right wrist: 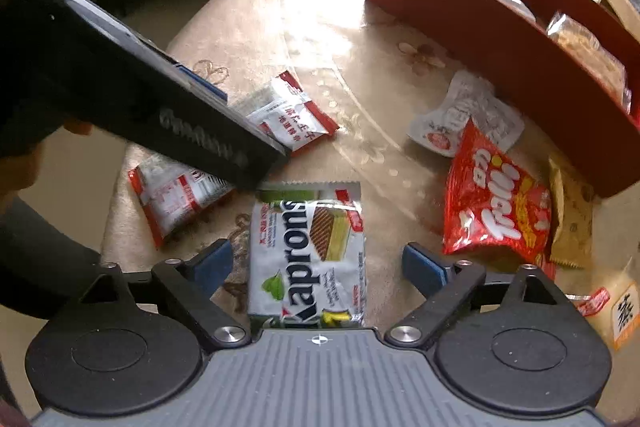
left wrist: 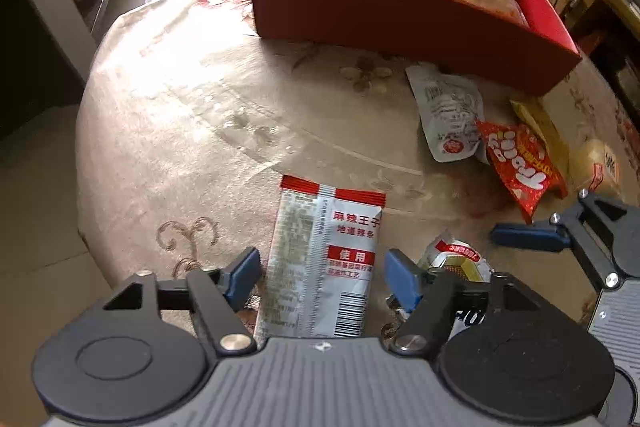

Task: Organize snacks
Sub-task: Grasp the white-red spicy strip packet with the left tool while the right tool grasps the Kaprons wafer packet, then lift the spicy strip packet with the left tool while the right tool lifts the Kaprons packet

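Snacks only partly sorted: a few packets inside red box (left wrist: 400, 23) at 1 o'clock, at least six loose on table (left wrist: 180, 115). Left gripper (left wrist: 320, 277) half open, straddling red-and-silver packet (left wrist: 324, 259) without pinching. Right gripper (right wrist: 318, 263) wide, clear either side of wafer pack (right wrist: 308, 255). Right view alone shows a second red-and-silver packet (right wrist: 172, 197) at 9 o'clock; left view alone shows more of the box's inside.
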`<act>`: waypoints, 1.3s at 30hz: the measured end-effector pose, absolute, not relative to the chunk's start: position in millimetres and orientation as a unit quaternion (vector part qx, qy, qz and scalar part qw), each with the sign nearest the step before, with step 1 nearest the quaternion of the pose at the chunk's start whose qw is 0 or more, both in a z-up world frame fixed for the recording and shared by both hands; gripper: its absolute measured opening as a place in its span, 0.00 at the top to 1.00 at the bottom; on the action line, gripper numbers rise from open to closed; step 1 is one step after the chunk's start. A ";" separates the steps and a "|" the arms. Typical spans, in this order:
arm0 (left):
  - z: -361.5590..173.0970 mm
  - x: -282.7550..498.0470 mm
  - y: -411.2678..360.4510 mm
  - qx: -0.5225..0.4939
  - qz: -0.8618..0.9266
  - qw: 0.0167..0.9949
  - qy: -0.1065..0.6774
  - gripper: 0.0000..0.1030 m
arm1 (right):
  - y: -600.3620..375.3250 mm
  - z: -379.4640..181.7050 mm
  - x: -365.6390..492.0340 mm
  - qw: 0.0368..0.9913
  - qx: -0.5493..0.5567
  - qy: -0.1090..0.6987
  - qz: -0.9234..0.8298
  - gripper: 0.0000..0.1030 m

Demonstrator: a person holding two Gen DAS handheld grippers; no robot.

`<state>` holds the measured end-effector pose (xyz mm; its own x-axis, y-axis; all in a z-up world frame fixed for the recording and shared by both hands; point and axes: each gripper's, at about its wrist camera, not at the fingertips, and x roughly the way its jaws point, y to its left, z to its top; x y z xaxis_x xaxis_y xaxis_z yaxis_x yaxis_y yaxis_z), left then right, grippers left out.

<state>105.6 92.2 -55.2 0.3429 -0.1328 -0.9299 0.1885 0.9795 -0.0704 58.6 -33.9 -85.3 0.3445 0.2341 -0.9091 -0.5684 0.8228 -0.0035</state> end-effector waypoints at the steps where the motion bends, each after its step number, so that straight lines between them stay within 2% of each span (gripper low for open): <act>1: -56.0 105.6 89.2 0.034 -0.096 0.820 0.563 0.31 | -33.3 -85.5 59.2 0.804 -0.162 0.515 0.248 0.07; 3: -56.8 105.4 85.1 0.051 -0.095 0.820 0.563 0.30 | -33.9 -84.6 59.0 0.804 -0.161 0.516 0.248 0.08; 6: -57.0 104.7 83.3 0.059 -0.093 0.820 0.561 0.29 | -37.5 -82.0 56.2 0.810 -0.166 0.506 0.245 0.19; 7: -57.0 104.6 83.4 0.059 -0.092 0.821 0.561 0.29 | -39.5 -80.9 55.4 0.815 -0.168 0.501 0.240 0.28; 10: -56.8 102.9 82.1 0.058 -0.086 0.824 0.557 0.31 | -48.2 -77.5 54.6 0.819 -0.156 0.502 0.230 0.35; 12: -54.9 100.6 79.3 0.061 -0.086 0.827 0.552 0.44 | -52.1 -74.8 53.3 0.820 -0.156 0.504 0.223 0.36; 18: -50.1 95.5 75.7 0.045 -0.080 0.833 0.545 0.52 | -68.9 -57.6 46.0 0.835 -0.136 0.486 0.217 0.37; 33: -33.8 81.2 62.7 -0.009 -0.095 0.847 0.522 0.55 | -113.1 -31.2 31.8 0.865 -0.086 0.457 0.188 0.38; 39: -43.0 77.2 52.4 0.013 -0.105 0.836 0.538 0.55 | -117.7 -48.0 24.6 0.851 -0.097 0.481 0.184 0.38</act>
